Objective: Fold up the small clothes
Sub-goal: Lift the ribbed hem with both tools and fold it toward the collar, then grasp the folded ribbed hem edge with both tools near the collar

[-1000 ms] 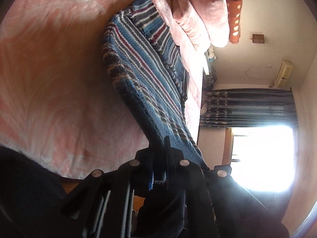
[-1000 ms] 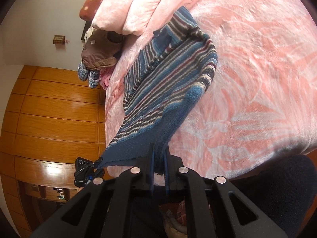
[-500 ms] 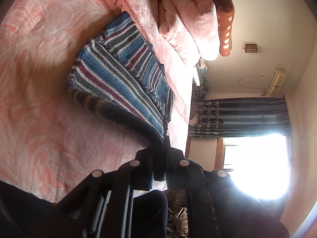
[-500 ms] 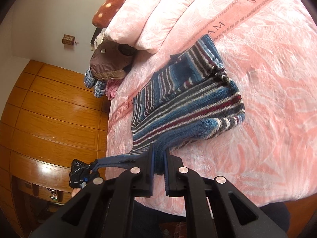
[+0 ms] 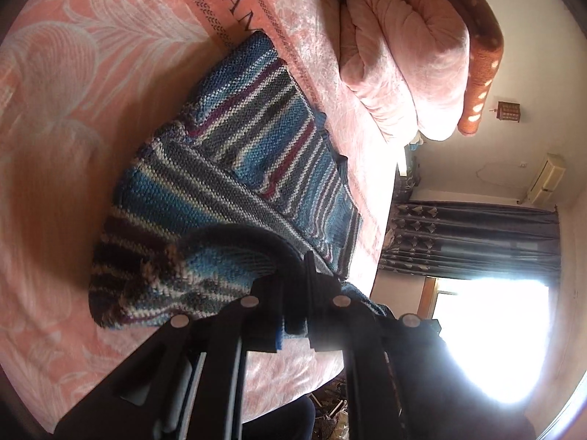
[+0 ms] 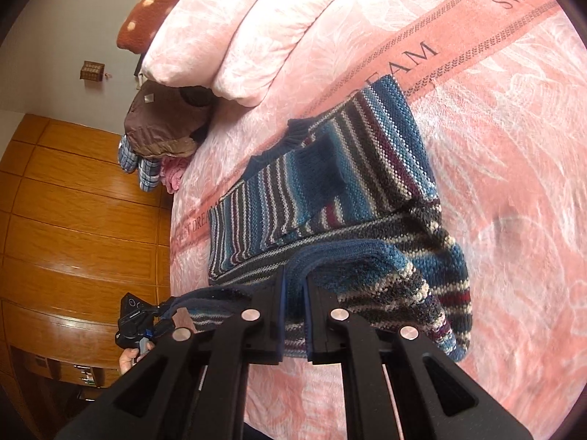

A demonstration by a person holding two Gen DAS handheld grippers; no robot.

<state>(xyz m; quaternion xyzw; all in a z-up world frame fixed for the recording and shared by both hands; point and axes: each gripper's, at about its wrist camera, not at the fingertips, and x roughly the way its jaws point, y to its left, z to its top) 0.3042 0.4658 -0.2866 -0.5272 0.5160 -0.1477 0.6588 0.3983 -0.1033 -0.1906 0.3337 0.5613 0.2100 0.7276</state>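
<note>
Since the earlier frames both claws have carried the sweater's bottom hem up over the body, so the knit that was stretched out long now lies bunched in a half-done fold on the bed.

Left claw [image 5: 295, 293] is pinching the dark blue hem of the striped sweater [image 5: 234, 168]; the fabric curls up in a hump right ahead of its tips, and the rest of the sweater spreads away ahead and to the left of it. Right claw [image 6: 295, 297] is pressed onto the same hem too, with the knit sandwiched between its two black fingers [image 6: 271, 315] and a folded lump of stripes hanging just off to its right. In the right wrist view you can spot the other claw lower left, with a bit of the person's hand [image 6: 128, 361] gripping its handle, and the hem runs taut between the two.

Surface is a bed [image 6: 513, 146] with a pink leafy-print blanket that has a darker band with lettering running across, right past the far end of the sweater. Beyond that, far ahead of the claws, sits a rolled pink quilt [image 5: 407, 62] with an orange polka-dot pillow [image 5: 480, 58] behind it. Right view also shows a pile of clothes [image 6: 161, 132], brown on top and plaid below, at the bed's edge, next to wooden wardrobe panels [image 6: 73, 220]. Left view has dark patterned curtains [image 5: 469, 242], a blown-out bright window [image 5: 495, 337] and a wall air conditioner [image 5: 546, 178].
</note>
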